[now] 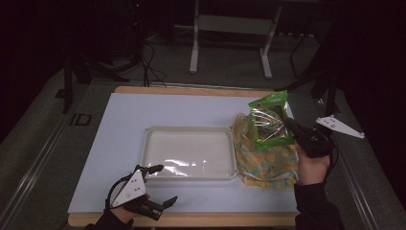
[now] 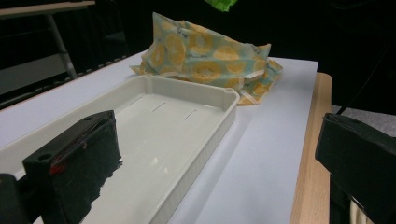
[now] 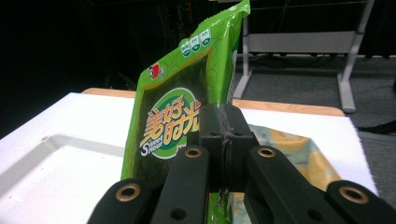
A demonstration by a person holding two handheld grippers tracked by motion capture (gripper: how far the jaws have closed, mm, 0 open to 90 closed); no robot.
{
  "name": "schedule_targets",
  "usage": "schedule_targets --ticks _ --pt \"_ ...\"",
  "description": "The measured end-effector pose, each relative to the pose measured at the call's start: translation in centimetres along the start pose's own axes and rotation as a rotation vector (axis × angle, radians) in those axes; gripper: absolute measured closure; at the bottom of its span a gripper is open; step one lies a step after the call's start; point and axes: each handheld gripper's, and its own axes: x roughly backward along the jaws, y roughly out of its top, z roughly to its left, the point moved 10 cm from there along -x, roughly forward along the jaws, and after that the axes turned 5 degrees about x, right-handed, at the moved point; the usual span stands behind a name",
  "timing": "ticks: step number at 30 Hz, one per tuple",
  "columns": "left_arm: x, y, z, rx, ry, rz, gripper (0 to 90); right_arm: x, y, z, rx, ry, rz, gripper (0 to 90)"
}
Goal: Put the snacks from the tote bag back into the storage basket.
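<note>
White tray [image 1: 187, 132] (empty) beside lemon-print cloth bag [image 1: 249, 158] on table [image 1: 124, 110].

left gripper [image 2: 219, 154] fingers apart, empty | white tray [image 2: 205, 93] ahead | lemon-print cloth bag [image 2: 205, 58] beyond tray

The room is dark. A wooden table [image 1: 191, 90] carries a white sheet [image 1: 167, 108]. Beyond its far edge, grey floor [image 1: 225, 67], cables [image 1: 151, 62] and a white-legged frame [image 1: 230, 28] show.
</note>
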Motion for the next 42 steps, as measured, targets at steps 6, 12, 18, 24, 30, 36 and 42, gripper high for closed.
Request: schedule_targets --ticks 6,12,18,24,30,36,42 --pt "0.0 0.0 0.0 0.0 -0.002 -0.001 0.3 -0.7 0.0 1.5 -0.031 0.033 -0.008 89.1" --pt "0.0 0.1 0.0 0.0 -0.001 -0.003 0.3 -1.5 0.3 3.3 -0.017 0.05 -0.015 89.1" --pt "0.0 0.1 0.0 -0.006 -0.003 -0.003 0.3 -2.3 0.2 4.9 -0.032 0.067 -0.024 89.1" --pt "0.0 0.0 0.0 -0.002 -0.002 0.003 0.3 -3.2 -0.2 6.3 -0.062 0.094 -0.025 89.1" --pt "0.0 0.1 0.0 -0.003 -0.002 -0.005 0.3 -4.2 -0.7 7.7 -0.085 0.108 -0.03 89.2" --pt "0.0 0.1 0.0 -0.004 -0.002 -0.004 0.3 -4.9 -1.3 9.0 -0.079 0.11 -0.025 89.2" --pt "0.0 0.1 -0.1 -0.008 -0.002 -0.003 0.3 -5.7 -2.0 10.1 -0.102 0.125 -0.022 89.1"
